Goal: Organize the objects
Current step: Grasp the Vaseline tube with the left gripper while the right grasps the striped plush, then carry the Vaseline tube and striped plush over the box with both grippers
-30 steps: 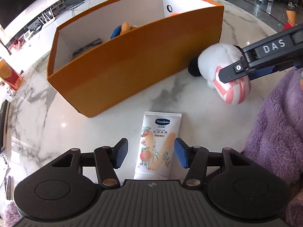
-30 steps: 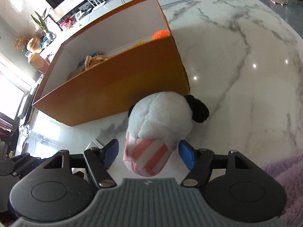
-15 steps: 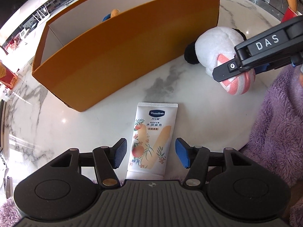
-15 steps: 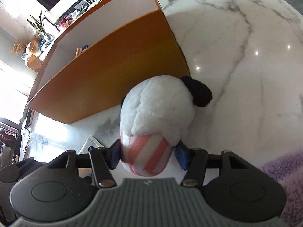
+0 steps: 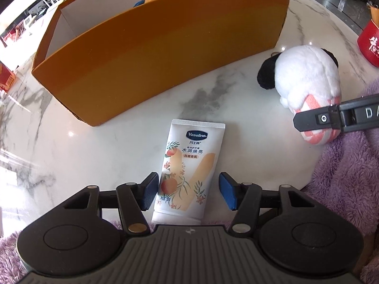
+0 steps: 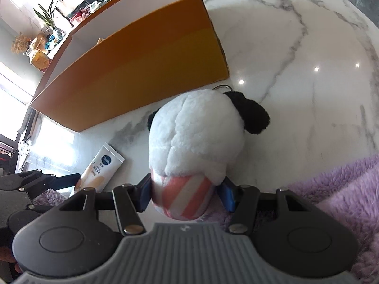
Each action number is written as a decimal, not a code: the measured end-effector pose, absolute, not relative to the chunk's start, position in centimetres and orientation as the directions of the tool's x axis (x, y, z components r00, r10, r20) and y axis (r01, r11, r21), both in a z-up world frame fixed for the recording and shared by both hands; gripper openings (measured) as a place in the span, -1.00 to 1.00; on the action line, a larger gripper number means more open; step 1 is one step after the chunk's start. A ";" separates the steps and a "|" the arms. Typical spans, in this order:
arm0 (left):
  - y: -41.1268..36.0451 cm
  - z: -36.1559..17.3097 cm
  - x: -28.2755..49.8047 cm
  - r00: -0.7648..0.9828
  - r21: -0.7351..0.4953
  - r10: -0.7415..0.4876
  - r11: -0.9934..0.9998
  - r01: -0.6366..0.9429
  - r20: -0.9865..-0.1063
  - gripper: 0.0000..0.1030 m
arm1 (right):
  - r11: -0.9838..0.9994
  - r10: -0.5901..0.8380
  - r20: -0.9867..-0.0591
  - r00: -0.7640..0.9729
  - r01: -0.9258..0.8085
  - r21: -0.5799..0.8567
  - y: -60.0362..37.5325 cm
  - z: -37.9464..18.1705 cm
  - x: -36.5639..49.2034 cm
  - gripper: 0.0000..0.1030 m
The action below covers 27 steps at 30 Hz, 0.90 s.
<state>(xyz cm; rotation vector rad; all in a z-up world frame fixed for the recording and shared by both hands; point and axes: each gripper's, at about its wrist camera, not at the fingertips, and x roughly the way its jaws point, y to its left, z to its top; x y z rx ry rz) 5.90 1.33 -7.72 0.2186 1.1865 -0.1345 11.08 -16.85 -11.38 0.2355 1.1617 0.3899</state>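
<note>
A white Vaseline hand-cream tube lies flat on the marble table, cap end toward me. My left gripper straddles its lower half; its jaws are closing, and a gap still shows at the right pad. A white plush toy with black ears and a pink-striped end sits right of the tube. My right gripper is shut on the striped end, both pads pressing into it. An orange open-topped box stands behind both objects, with several items partly visible inside.
Purple fleece fabric covers the table's near right edge and also lies under the left gripper. A red cup stands at the far right. Bare marble stretches right of the box. Room furniture and plants lie beyond the table.
The right gripper's pads closed onto the plush toy's striped end. The left gripper slid further along the tube, and its pads have drawn a little nearer to it.
</note>
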 end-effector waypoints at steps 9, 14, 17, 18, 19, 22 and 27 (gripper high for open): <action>1.5 -7.5 5.0 0.386 0.108 0.022 0.973 0.202 -0.922 0.06 | 0.911 0.412 -0.840 0.353 -0.191 0.366 -16.3 -11.6 10.7 0.13; 2.1 -7.0 4.3 0.405 0.093 0.017 0.981 0.169 -0.914 0.05 | 0.911 0.411 -0.838 0.358 -0.200 0.361 -17.4 -11.3 10.2 0.09; 2.3 -6.5 3.8 0.414 0.076 0.006 0.985 0.153 -0.910 0.05 | 0.912 0.409 -0.838 0.362 -0.205 0.357 -17.6 -11.2 9.9 0.07; 2.3 -6.3 3.5 0.418 0.071 0.003 0.986 0.148 -0.909 0.05 | 0.912 0.409 -0.837 0.364 -0.205 0.356 -17.4 -11.1 10.0 0.06; 2.3 -6.2 3.3 0.421 0.067 0.000 0.987 0.144 -0.907 0.05 | 0.911 0.410 -0.836 0.365 -0.206 0.356 -17.4 -11.0 9.9 0.06; 2.5 -5.5 2.7 0.433 0.049 -0.014 0.990 0.134 -0.901 0.04 | 0.911 0.411 -0.832 0.373 -0.209 0.356 -17.4 -10.7 9.9 0.05; 2.9 -3.5 2.0 0.462 0.008 -0.048 0.993 0.119 -0.886 0.04 | 0.910 0.414 -0.819 0.398 -0.210 0.358 -17.9 -9.7 9.5 0.05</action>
